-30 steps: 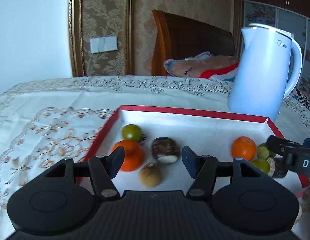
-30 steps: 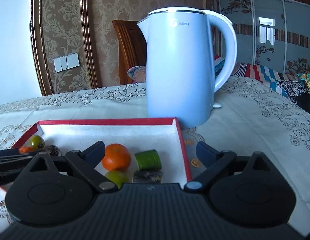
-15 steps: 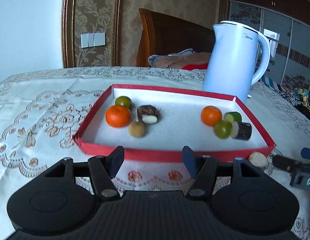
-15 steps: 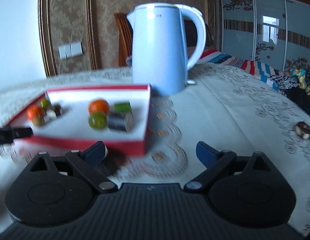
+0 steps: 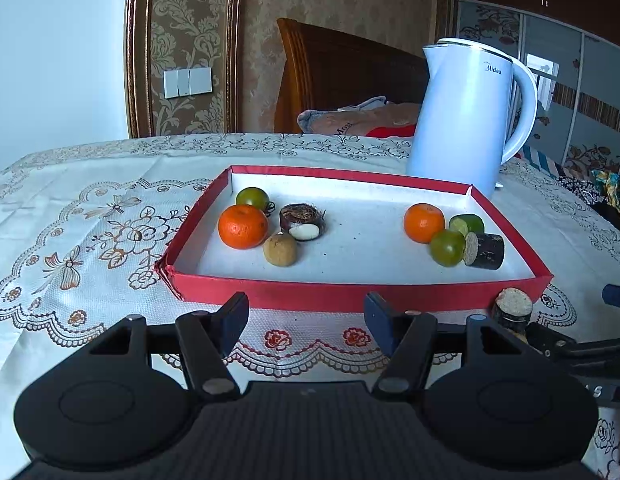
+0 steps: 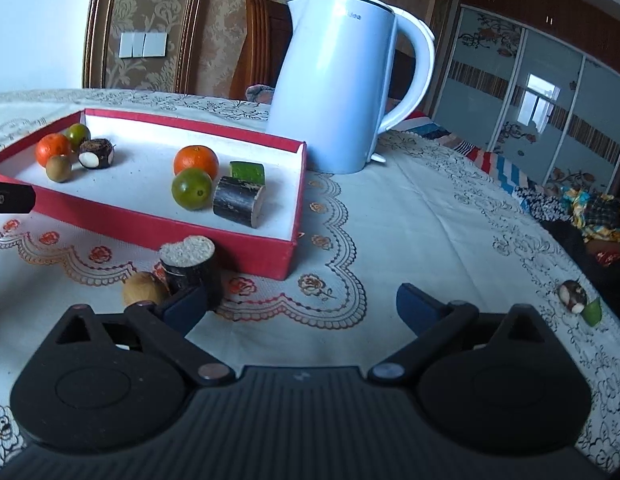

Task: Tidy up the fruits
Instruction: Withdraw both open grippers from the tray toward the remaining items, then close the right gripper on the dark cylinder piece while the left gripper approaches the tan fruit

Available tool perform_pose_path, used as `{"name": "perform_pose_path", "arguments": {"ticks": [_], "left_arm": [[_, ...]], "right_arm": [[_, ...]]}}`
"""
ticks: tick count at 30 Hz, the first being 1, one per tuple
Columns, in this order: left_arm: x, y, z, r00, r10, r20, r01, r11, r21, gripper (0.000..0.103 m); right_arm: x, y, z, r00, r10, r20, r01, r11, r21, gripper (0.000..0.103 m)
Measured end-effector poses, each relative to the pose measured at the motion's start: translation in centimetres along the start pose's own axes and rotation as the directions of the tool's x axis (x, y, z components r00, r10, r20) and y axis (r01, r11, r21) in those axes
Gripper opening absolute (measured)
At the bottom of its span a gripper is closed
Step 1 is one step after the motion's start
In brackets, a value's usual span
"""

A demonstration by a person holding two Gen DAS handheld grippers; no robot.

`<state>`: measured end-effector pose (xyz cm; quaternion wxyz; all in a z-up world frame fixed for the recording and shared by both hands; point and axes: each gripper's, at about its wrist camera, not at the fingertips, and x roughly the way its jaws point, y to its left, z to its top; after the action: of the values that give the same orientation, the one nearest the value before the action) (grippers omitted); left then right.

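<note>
a white kettle stands on the lace tablecloth (wooden headboard behind).

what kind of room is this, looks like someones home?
Most likely a bedroom at home: a wooden headboard with bedding behind the lace-covered table, sliding wardrobe doors, and a white electric kettle.

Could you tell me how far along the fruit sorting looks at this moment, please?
Done: the red tray holds two matching groups, one with an orange at its left end, one with an orange at its right. In hand: nothing; the left gripper and right gripper both stand open and empty. Left: a cane piece and a brown fruit lie outside the tray, and two more pieces sit far right.
</note>
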<state>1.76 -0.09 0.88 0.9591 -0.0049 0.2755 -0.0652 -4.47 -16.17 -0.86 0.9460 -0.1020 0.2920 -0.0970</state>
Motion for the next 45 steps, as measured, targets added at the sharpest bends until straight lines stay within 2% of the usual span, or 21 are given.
{"name": "perform_pose_path", "arguments": {"ticks": [2,4,5,6,8,10,13,16,20,23,25,26,29,39,41,45], "left_arm": [[-0.1,0.1,-0.2,1.000,0.003,0.001,-0.003,1.000,0.007,0.063],[-0.3,0.1,-0.2,1.000,0.001,0.006,-0.001,1.000,0.008,0.063],[-0.3,0.1,-0.2,1.000,-0.002,0.006,0.002,1.000,0.009,0.063],[-0.3,0.1,-0.3,1.000,-0.005,0.005,0.004,1.000,0.010,0.063],[-0.3,0.0,-0.3,1.000,-0.012,0.003,0.012,1.000,0.014,0.063],[-0.3,-0.3,-0.4,0.999,-0.037,-0.002,0.037,0.999,0.026,0.063],[-0.6,-0.9,-0.7,0.998,-0.061,-0.007,0.061,0.997,0.057,0.064],[-1.9,-0.4,-1.2,0.998,-0.056,0.025,0.054,0.995,0.082,0.064],[-4.7,2.5,-2.9,0.998,-0.062,0.029,0.061,0.998,0.024,0.064],[-5.6,2.9,-4.7,1.000,0.000,0.007,0.000,0.999,0.033,0.064],[-5.4,3.1,-4.7,1.000,0.012,-0.006,-0.011,1.000,0.028,0.067],[-5.1,3.0,-4.6,1.000,0.010,-0.015,-0.009,1.000,0.028,0.072],[-4.5,2.5,-4.7,0.999,0.023,-0.039,-0.021,0.998,0.052,0.075],[-4.3,1.8,-4.9,0.998,0.021,-0.051,-0.016,0.995,0.101,0.075],[-4.3,1.5,-4.9,0.999,0.021,-0.049,-0.015,0.993,0.120,0.069],[-4.1,1.2,-4.8,0.999,0.015,-0.046,-0.009,0.991,0.135,0.068]], "right_arm": [[-0.7,1.0,0.0,0.999,0.042,0.012,-0.042,0.999,-0.035,0.101],[-1.9,0.9,0.2,0.980,0.194,0.045,-0.195,0.981,0.009,0.101],[-2.3,0.7,0.3,0.972,0.228,0.057,-0.230,0.972,0.035,0.101],[-2.5,0.4,0.4,0.974,0.212,0.074,-0.216,0.975,0.052,0.102],[-2.2,-0.6,0.4,0.989,0.114,0.091,-0.122,0.989,0.088,0.103],[-1.1,-2.5,0.3,0.997,0.058,0.048,-0.065,0.986,0.157,0.103],[0.3,-5.0,-0.5,0.997,0.078,0.001,-0.076,0.964,0.256,0.103],[0.5,-5.1,-1.0,0.994,0.109,0.009,-0.108,0.959,0.263,0.103],[0.4,-4.9,-1.2,0.992,0.122,0.013,-0.121,0.961,0.250,0.103],[0.9,-4.9,-1.2,0.990,0.140,-0.013,-0.132,0.957,0.258,0.103],[1.0,-5.0,-1.1,0.990,0.141,-0.016,-0.132,0.956,0.263,0.103],[0.9,-5.0,-1.1,0.990,0.142,-0.012,-0.133,0.955,0.264,0.103],[0.9,-5.0,-1.1,0.990,0.143,-0.007,-0.136,0.954,0.269,0.103],[1.2,-4.8,-1.0,0.989,0.149,-0.027,-0.137,0.956,0.261,0.103],[1.3,-4.8,-1.1,0.989,0.148,-0.031,-0.134,0.955,0.264,0.103],[1.2,-4.8,-1.1,0.989,0.145,-0.028,-0.133,0.955,0.264,0.103]]}}
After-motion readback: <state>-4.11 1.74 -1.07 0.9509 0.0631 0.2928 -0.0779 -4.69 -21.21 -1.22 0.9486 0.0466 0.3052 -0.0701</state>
